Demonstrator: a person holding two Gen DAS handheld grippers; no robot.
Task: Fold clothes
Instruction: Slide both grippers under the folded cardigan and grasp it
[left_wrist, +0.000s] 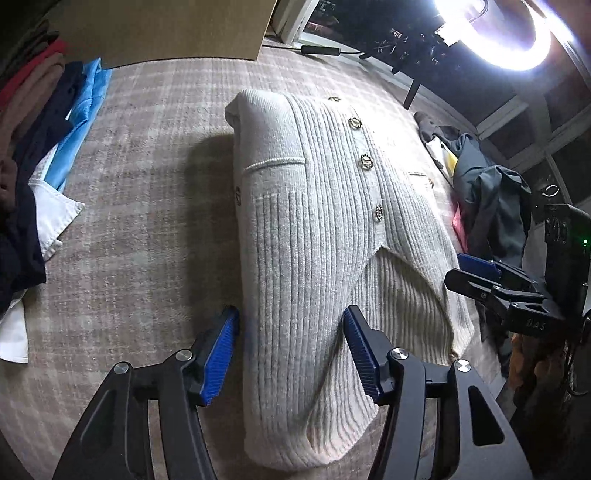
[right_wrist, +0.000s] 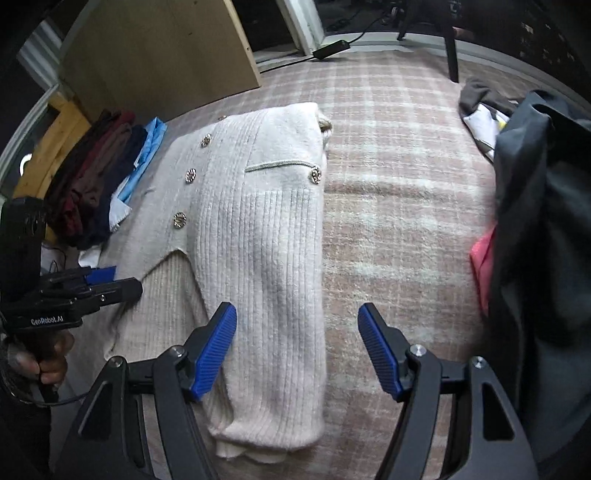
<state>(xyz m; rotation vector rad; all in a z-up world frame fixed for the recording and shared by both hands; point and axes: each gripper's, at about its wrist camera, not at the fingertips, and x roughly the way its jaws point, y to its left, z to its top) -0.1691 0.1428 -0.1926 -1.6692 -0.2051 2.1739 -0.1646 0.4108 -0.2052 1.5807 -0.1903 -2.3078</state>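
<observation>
Cream ribbed cardigan (left_wrist: 314, 229) lies w/ sleeves folded in, on the plaid blanket (left_wrist: 140, 229), centre of both views. Left gripper (left_wrist: 291, 354) hangs over its near sleeve, jaws apart, nothing held. Right gripper (right_wrist: 297, 349) hangs over the cardigan's right edge, jaws apart, empty. Folded stack of clothes (right_wrist: 99, 181) at 10 o'clock in right view; dark jacket (right_wrist: 543, 258) at 3 o'clock.

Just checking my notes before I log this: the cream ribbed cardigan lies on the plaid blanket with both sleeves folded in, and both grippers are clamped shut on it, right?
Not quite. The cream ribbed cardigan does lie on the plaid blanket, sleeves folded in, but both wrist views show the left gripper and right gripper open, holding nothing.
</observation>
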